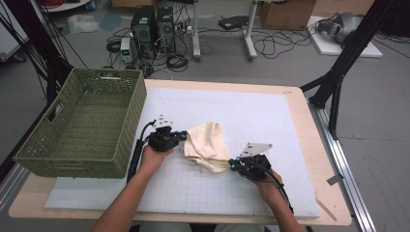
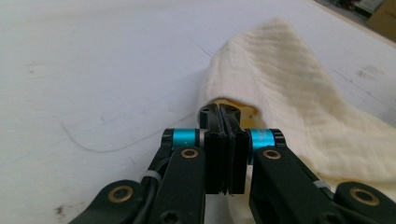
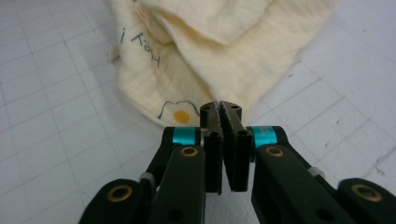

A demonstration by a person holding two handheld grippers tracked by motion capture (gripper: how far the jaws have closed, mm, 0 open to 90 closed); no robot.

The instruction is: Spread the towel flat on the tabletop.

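both grippers clamped at the edges of a cream cloth

high view: a cream muslin cloth [image 1: 207, 145] lies crumpled on the white gridded mat [image 1: 270, 121] that covers the wooden desk [image 1: 316, 145], a little nearer the desk's front edge than its back edge and roughly midway between its left and right edges. the left gripper [image 1: 183, 137] sits at the cloth's left edge, held in the person's left hand [image 1: 153, 155]. the right gripper [image 1: 233, 164] sits at the cloth's front right corner, held in the right hand [image 1: 265, 186]. a green woven basket [image 1: 84, 123] stands on the desk's left edge, just beside the left gripper's cable.

left gripper view: the black jaws are pressed together with no gap, their tips tucked just under a raised fold of the cloth [image 2: 299, 98]. whether fabric is pinched between them cannot be told; the fold hangs over the tips. the bare mat [image 2: 93, 70] stretches away on the far side.

right gripper view: the jaws are clenched, tips meeting right at the cloth's [image 3: 224, 60] hem. beside the tips sits a printed fried egg motif [image 3: 180, 113], and farther up some dark lettering [image 3: 140, 46]. whether the hem is caught between the pads cannot be told.
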